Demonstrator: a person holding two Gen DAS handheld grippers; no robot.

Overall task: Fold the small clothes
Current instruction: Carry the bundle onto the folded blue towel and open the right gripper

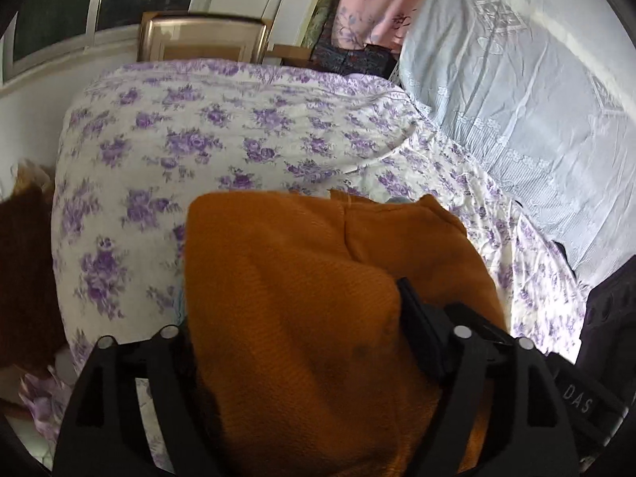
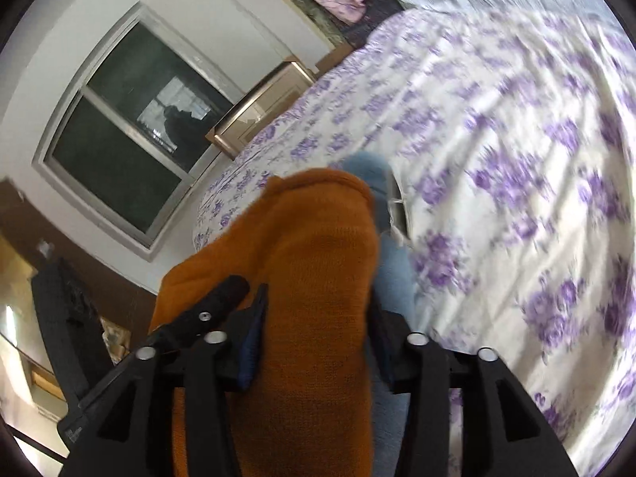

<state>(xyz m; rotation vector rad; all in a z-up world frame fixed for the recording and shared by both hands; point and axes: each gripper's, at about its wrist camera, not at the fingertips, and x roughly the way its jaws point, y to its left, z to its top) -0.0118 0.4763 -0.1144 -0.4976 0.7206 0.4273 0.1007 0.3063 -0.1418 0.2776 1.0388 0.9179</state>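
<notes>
Working an orange knit garment [image 1: 286, 262], bunched thick over the near part of the floral quilt [image 1: 167, 139]. Just beside it on the quilt, and partly under it, a light blue garment [image 2: 393, 270].

Left gripper [image 1: 294, 310]: spread wide, with knit filling the gap and hiding one finger. Cannot tell whether the pads press the cloth or merely flank it. Right gripper [image 2: 318, 298]: about half spread, also packed with orange knit from pad to pad. Cannot tell here either whether anything is truly clamped.

Likely troubles from here:

- Losing the fold. With so thick a wad between wide jaws, probably little real hold, so the knit may slump back onto the quilt in a heap instead of a flat layer.
- Picking up the wrong cloth. With the blue piece lying tight against the orange one on the quilt, closing low could pinch both and drag them together.
- Pinching the quilt itself. Reaching deep under the wad risks catching the floral fabric and pulling it up into wrinkles.
- Snagging. Loose knit draped over a finger may hang on when backing away from the quilt, undoing the fold.
- Folding crooked. With the two ends gripped unevenly, may land skewed on the quilt.
</notes>
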